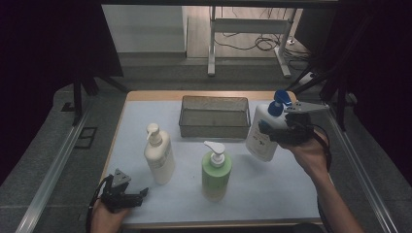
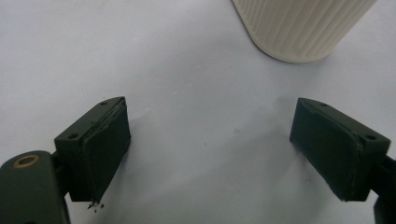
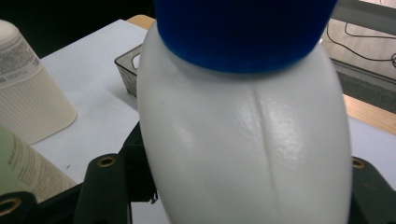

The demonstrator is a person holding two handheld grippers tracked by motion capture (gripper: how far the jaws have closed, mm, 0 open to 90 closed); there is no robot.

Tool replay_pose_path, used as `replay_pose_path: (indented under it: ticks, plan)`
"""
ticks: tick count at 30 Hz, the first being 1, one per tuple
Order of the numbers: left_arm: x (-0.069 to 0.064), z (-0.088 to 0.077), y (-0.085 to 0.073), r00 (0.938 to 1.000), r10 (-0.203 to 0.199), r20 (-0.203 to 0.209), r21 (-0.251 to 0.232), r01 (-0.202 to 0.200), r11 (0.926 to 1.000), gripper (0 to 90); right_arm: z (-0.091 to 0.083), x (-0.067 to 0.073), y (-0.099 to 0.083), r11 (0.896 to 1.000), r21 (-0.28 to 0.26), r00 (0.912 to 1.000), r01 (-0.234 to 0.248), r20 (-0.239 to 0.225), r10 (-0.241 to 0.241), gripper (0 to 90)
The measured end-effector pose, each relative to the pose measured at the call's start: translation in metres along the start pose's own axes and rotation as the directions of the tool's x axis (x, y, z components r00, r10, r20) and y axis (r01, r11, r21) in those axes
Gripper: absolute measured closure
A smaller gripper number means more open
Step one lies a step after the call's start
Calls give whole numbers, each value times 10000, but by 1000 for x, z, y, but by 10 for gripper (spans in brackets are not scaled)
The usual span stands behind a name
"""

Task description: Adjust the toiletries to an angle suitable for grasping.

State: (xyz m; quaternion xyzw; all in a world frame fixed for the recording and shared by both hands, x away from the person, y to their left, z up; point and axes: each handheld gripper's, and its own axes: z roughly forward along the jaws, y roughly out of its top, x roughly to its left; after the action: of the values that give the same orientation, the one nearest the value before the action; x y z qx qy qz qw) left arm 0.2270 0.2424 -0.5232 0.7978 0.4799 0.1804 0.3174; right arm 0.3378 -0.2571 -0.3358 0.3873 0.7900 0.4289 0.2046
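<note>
Between the right gripper's jaws sits the white pump bottle with the blue cap, clamped across its body and tilted, seemingly just off the table mat. A good carry would keep the squeeze steady and level the bottle, since its smooth rounded sides could slip. Left of this gripper and close by stands the wire mesh basket, likely the drop spot; its near rim must be cleared. Farther left stand the green pump bottle and cream pump bottle. Resting low, the left gripper gapes wide and empty.
</note>
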Motion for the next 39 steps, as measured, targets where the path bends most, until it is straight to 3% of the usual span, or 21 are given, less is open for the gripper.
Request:
replay_pose_path:
  ticks: [13, 39]
  plan:
    - [0, 0, 0, 10000, -7, -4, -4, 7, 10000, 124, 15, 6, 18, 9999, -31, 9999, 148, 2, -148, 400]
    - [0, 0, 0, 10000, -7, -4, -3, 7, 10000, 124, 46, 16, 54, 9998, -152, 9997, -154, -171, 151, 402]
